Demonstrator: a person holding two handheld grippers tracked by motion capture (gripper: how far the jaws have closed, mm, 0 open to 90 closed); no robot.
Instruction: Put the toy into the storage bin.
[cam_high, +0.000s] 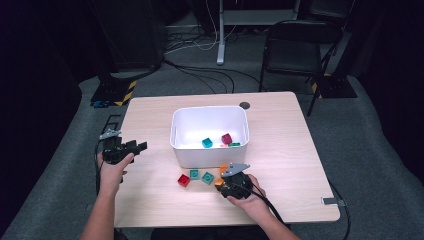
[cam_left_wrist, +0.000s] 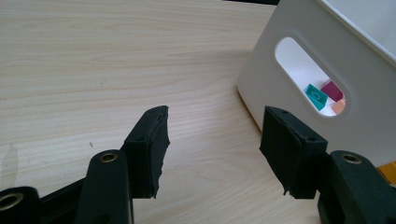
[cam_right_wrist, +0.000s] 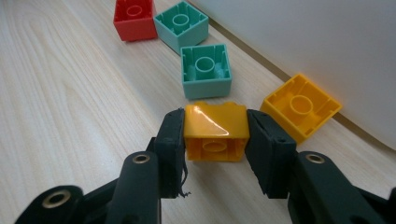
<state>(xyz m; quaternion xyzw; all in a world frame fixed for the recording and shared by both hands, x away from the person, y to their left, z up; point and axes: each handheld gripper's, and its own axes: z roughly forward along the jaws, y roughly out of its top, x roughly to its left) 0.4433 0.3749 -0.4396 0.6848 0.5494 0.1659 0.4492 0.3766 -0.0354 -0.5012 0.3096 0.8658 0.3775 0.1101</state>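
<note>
Right gripper view: the right gripper (cam_right_wrist: 215, 135) has its two black jaws clamped on the sides of an orange-yellow block (cam_right_wrist: 215, 131), held just above the pale wooden table (cam_right_wrist: 70, 116) on the near side of the white bin (cam_right_wrist: 327, 51). Just beyond the held block, a second yellow block (cam_right_wrist: 301, 106) lies hollow side up close against the bin's near wall. A green block (cam_right_wrist: 206, 70) sits a little farther along, then another green block (cam_right_wrist: 182, 25) and a red block (cam_right_wrist: 135, 17), the three strung out beside the bin's near wall, all hollow side up.

In the high view, the same gripper (cam_high: 233, 184) sits near the bin's (cam_high: 182, 150) front right corner, with the red block (cam_high: 184, 180) and two green blocks (cam_high: 194, 174) (cam_high: 207, 177) to its left. The left gripper (cam_high: 131, 148) is off the bin's left side, jaws pointing toward it.

In the left gripper view, that gripper (cam_left_wrist: 212, 135) has its jaws spread wide with nothing between them, over bare tabletop beside the bin (cam_left_wrist: 280, 93). Through the bin's handle slot, a teal block (cam_left_wrist: 316, 96), a magenta block (cam_left_wrist: 332, 89) and an orange piece (cam_left_wrist: 339, 106) lie inside.
</note>
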